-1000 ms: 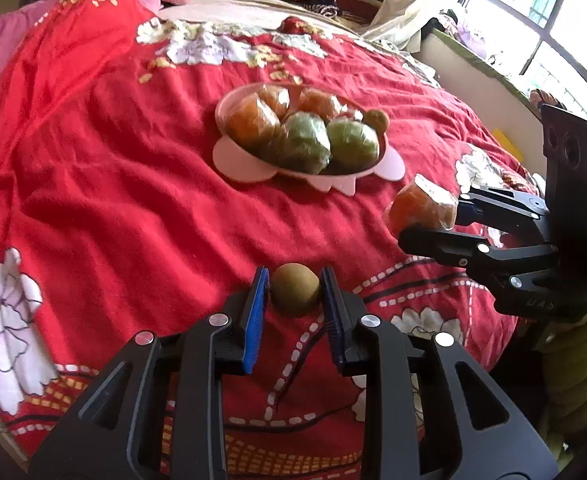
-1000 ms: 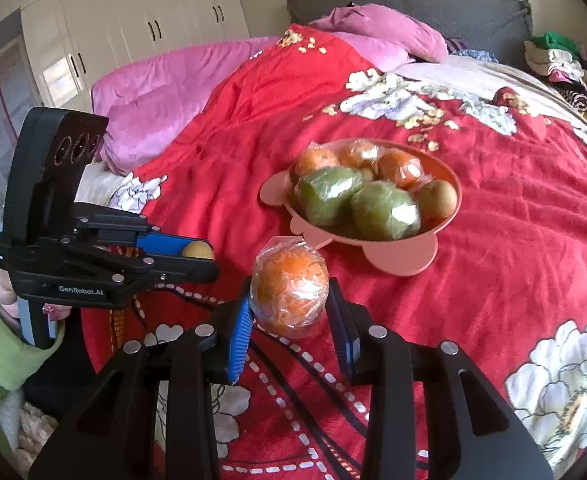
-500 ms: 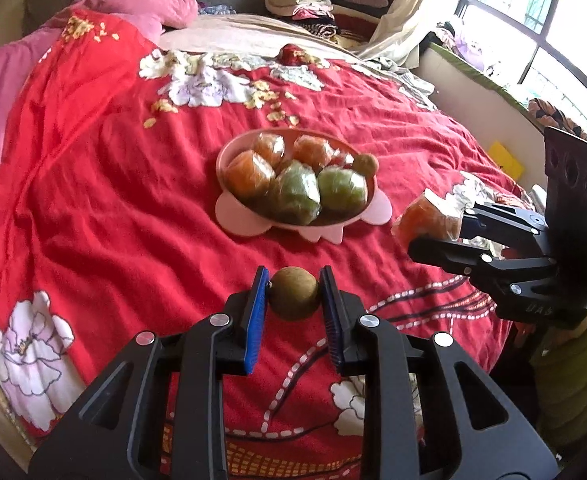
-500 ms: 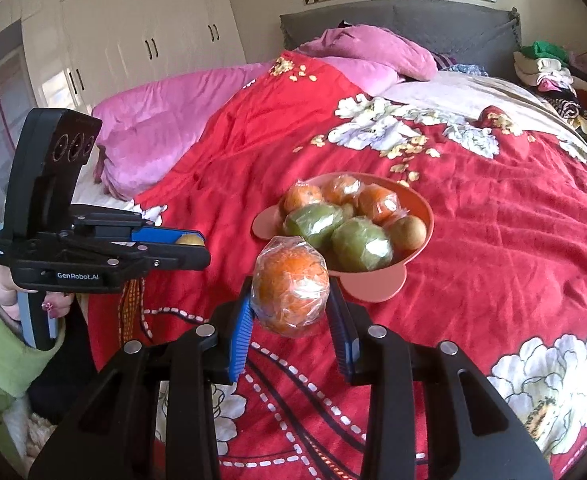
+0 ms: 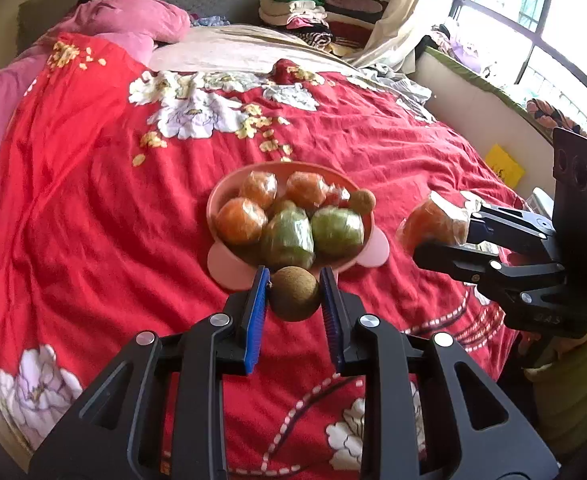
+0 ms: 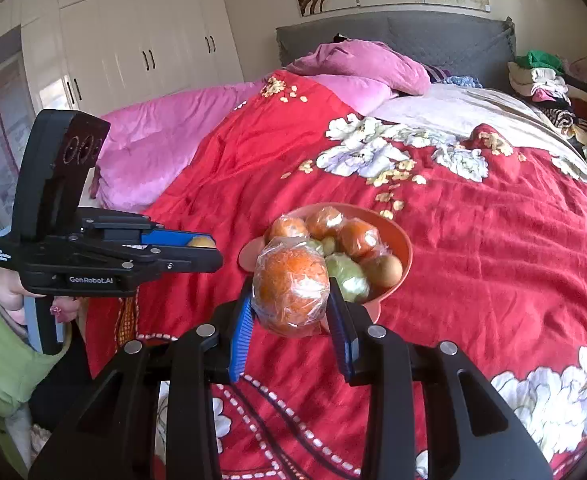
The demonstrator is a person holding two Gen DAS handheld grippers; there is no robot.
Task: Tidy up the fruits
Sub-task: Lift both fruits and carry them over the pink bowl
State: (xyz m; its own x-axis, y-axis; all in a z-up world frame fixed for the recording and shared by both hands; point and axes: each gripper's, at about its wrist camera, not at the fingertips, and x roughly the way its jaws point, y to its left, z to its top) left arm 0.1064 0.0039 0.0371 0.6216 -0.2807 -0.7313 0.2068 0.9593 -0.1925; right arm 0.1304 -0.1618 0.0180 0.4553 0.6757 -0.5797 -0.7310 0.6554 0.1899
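Observation:
A pink fruit bowl (image 5: 217, 216) sits on the red floral bedspread (image 5: 93, 184), holding several plastic-wrapped oranges, two wrapped green fruits and a brown kiwi. My left gripper (image 5: 294, 294) is shut on a brown kiwi (image 5: 294, 294), held in the air just in front of the bowl. My right gripper (image 6: 291, 292) is shut on a plastic-wrapped orange (image 6: 291, 288), raised in front of the bowl (image 6: 403, 248). The right gripper also shows at the right of the left wrist view (image 5: 445, 236), and the left gripper at the left of the right wrist view (image 6: 203, 246).
Pink pillows (image 6: 357, 64) and a pink blanket (image 6: 161, 132) lie at the head and far side of the bed. Folded clothes (image 5: 305, 12) are stacked by the headboard. A window ledge (image 5: 493, 92) runs along the right. White wardrobes (image 6: 141, 40) stand behind.
Both grippers have risen and pulled back from the bowl, still holding their fruits. The bowl now looks smaller and further off in both views.

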